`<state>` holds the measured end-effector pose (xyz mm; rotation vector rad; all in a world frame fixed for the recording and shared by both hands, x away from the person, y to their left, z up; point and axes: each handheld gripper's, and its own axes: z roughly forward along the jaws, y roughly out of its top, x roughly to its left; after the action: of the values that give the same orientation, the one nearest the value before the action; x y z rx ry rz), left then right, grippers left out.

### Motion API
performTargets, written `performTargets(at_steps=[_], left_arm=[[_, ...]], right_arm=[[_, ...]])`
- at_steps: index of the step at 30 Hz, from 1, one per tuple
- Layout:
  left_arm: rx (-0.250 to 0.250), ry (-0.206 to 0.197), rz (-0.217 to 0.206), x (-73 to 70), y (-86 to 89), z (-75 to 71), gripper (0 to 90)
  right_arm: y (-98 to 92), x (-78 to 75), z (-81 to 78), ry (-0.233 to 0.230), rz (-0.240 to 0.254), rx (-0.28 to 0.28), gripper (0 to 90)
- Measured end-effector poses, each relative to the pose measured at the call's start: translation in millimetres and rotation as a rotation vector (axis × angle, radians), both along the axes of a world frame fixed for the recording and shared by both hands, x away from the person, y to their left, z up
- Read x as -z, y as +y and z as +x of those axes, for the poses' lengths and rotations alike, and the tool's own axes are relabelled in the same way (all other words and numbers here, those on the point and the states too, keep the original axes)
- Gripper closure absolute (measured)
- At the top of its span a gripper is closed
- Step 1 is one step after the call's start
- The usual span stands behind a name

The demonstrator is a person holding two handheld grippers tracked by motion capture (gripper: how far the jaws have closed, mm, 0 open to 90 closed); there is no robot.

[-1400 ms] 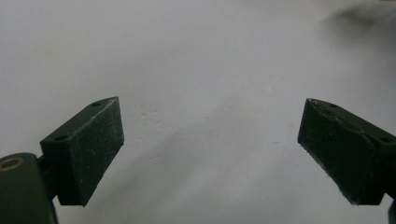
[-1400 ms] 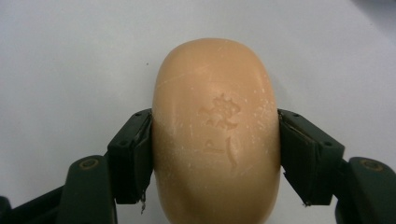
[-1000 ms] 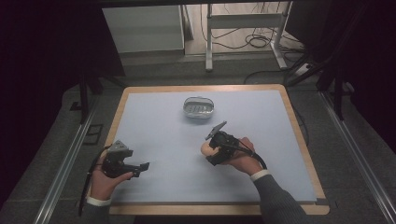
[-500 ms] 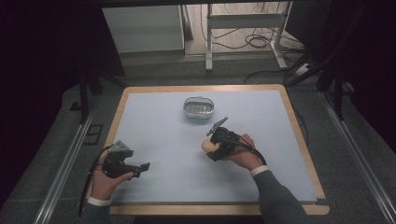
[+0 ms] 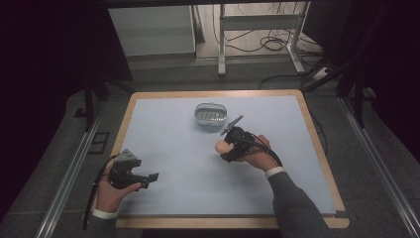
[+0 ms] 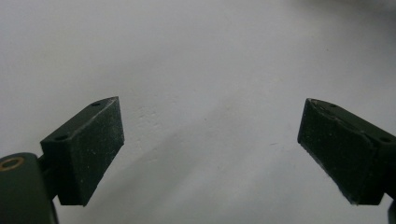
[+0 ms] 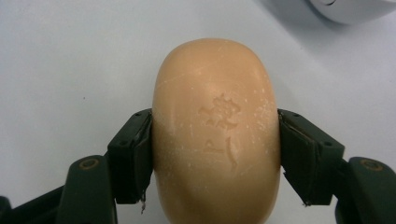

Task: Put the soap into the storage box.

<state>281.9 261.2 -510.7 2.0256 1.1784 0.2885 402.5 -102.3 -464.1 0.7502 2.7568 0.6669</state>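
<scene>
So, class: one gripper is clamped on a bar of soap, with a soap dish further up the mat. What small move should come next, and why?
Probably carry the soap up and over the soap dish. The right gripper holds it by both sides, just short of the dish, which looks empty. The left gripper is open, apart.

Pale blue rectangular mat (image 5: 173,148) mostly bare, open passage left and near; small oval metal dish (image 5: 211,115) blocks far centre.
</scene>
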Motion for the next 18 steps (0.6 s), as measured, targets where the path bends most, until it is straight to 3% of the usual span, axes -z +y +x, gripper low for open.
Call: performTargets(at_steps=[18], left_arm=[[0.001,0.002,-0.001,0.3,-0.2,0.3,7.3]], right_arm=[[4.1,-14.9,20.7,-0.005,0.02,0.003,32.4]])
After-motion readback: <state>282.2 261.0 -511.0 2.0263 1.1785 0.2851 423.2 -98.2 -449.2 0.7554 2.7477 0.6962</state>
